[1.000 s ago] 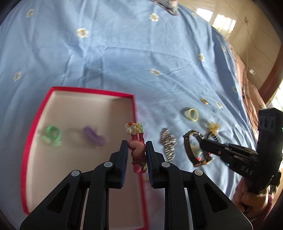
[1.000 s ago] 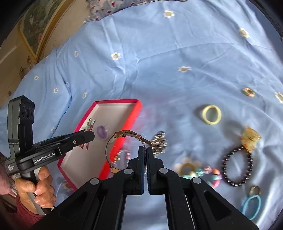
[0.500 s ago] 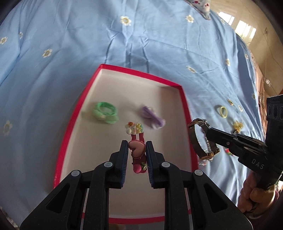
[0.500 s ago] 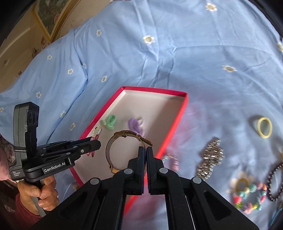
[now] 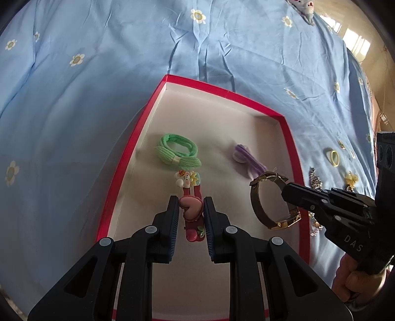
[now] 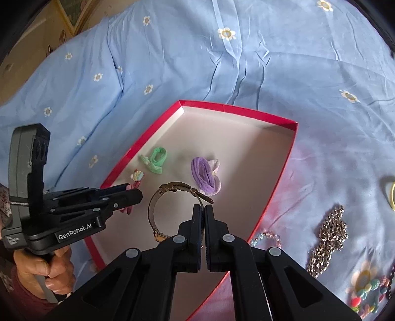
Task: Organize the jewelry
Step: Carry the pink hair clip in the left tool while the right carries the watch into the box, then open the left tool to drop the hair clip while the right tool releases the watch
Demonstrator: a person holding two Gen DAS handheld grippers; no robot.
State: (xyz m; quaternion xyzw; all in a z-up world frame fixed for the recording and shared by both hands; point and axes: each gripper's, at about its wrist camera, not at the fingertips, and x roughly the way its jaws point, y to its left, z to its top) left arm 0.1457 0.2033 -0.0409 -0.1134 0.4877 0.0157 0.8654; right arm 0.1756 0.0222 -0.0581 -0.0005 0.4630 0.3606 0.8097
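Holding both pieces over box (image 5: 293, 158) for drop: your left gripper (image 5: 190, 214) pinches clip (image 5: 191, 210), right gripper (image 6: 204, 212) clamps watch (image 6: 170, 197) band; hair ties already inside.

A big blue sheet (image 5: 123, 74) with little white and yellow flowers is covering the bed. It is lying in soft wrinkles and folds. Daylight is falling on it and making it look bright. At the far right, sun is shining in bright patches on a tan floor (image 5: 358, 44). At the far left, a picture in a gold frame (image 6: 74, 14) is hanging on a pale wall (image 6: 24, 49).
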